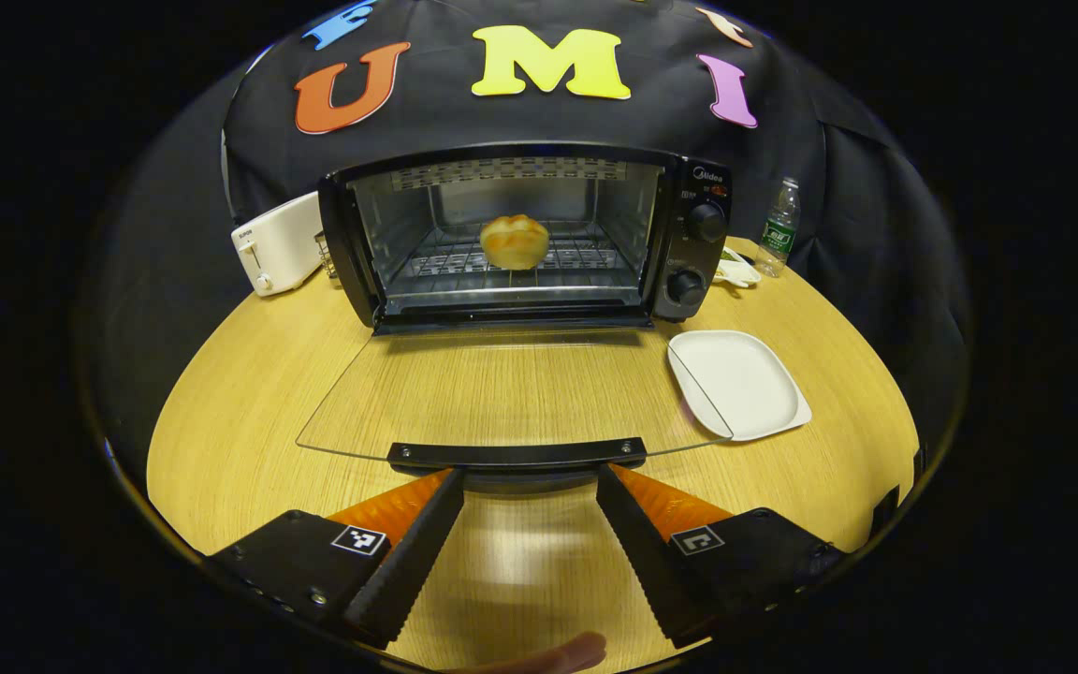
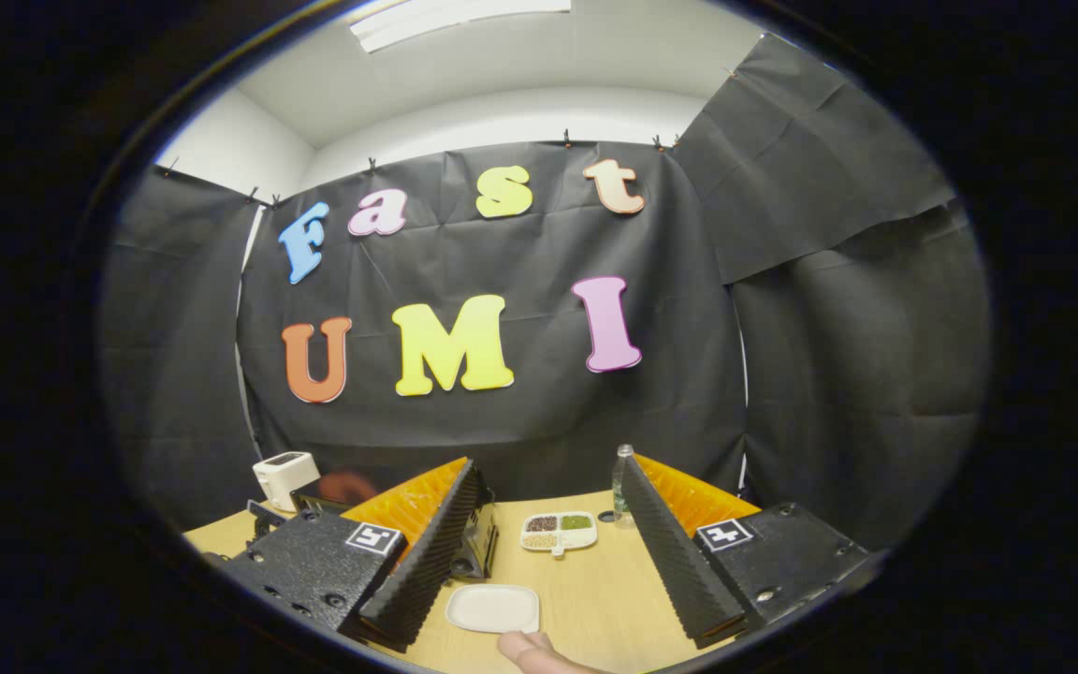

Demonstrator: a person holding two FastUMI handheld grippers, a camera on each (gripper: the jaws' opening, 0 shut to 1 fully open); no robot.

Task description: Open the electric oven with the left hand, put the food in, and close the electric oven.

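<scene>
I see the round wooden table [image 1: 249,393] with the oven [image 1: 525,234] at its far side, glass door [image 1: 511,393] folded flat toward me. A bun [image 1: 514,241] sits on the rack inside. A white toaster [image 1: 279,243] stands left of the oven, a white plate [image 1: 737,382] right of the door, a water bottle [image 1: 779,227] beyond. My left claw [image 1: 530,487] is spread open just before the door handle [image 1: 516,453], gripping nothing; my right claw [image 2: 553,496] is open too, raised above the table.
</scene>
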